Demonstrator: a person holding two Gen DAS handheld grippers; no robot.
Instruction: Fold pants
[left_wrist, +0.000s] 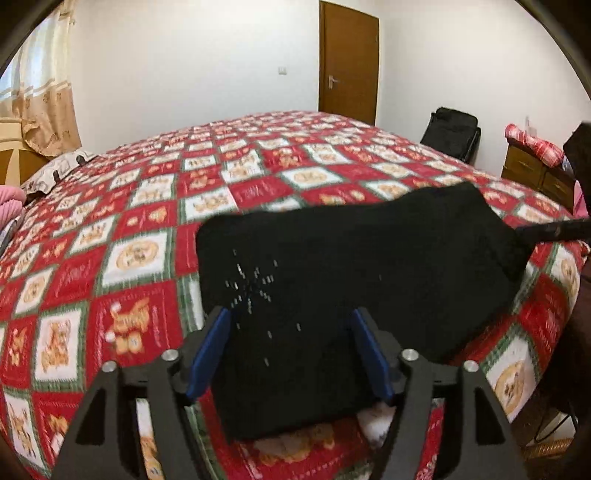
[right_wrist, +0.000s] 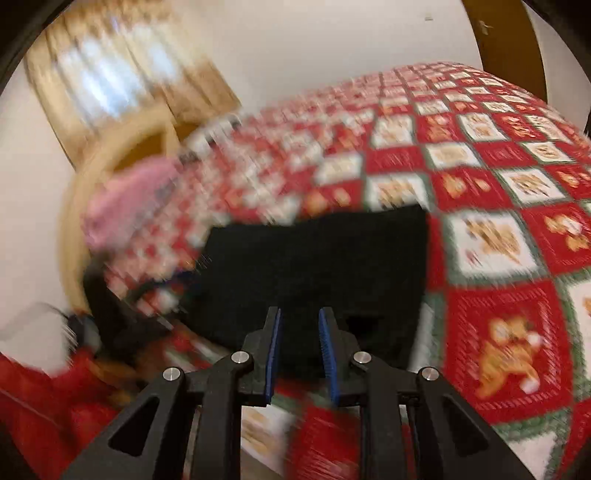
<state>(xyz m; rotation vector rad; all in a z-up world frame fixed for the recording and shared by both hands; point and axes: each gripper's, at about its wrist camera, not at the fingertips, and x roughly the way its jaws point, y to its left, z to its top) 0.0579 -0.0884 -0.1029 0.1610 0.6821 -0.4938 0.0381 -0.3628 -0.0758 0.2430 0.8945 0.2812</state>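
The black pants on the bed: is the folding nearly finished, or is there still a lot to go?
Nearly finished, it seems. The black pants already lie as a compact folded rectangle on the patterned bedspread. Nothing is in hand: the left gripper stands open over the bundle, and the right gripper shows a narrow gap with no cloth pinched. At most, a last smoothing or one more fold may remain.

Readable text: none is showing.
Quilt (left_wrist: 140, 221) squares: any lettering is blurring past reading.
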